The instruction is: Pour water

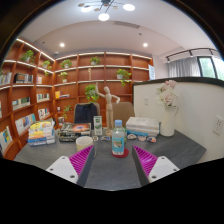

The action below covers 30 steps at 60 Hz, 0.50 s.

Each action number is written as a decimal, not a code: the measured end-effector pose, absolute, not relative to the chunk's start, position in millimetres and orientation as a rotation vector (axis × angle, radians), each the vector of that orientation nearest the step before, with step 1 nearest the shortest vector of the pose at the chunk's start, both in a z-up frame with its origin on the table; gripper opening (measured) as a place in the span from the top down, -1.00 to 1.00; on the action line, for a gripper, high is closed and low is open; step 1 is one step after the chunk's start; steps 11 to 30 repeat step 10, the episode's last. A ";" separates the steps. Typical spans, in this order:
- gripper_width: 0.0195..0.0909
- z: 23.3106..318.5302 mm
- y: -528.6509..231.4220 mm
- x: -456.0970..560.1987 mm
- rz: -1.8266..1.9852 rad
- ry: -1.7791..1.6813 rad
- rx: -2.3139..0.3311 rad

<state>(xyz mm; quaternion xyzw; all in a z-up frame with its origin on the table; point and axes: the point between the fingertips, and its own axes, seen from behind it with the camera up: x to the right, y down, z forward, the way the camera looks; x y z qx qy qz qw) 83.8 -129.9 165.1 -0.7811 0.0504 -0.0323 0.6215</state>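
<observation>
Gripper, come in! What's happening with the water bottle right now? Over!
Gripper open, holding nothing. Water bottle upright on the table, cap on, just ahead between the fingers, untouched. White cup to its left, path clear. Over.

From my remote station I see wooden bookshelves [35,95] lining the walls, potted plants on them. A round ceiling light [104,15] glows overhead; a curtained window [195,67] admits daylight.

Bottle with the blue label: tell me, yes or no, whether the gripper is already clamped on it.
No. The bottle stands on the table just beyond the open gripper, untouched.
</observation>
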 end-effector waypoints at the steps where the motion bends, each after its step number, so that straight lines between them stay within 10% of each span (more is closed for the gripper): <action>1: -0.55 165.4 -131.2 84.2 -0.077 0.113 -1.796; 30: -0.56 164.5 -136.6 83.7 -0.095 0.082 -1.800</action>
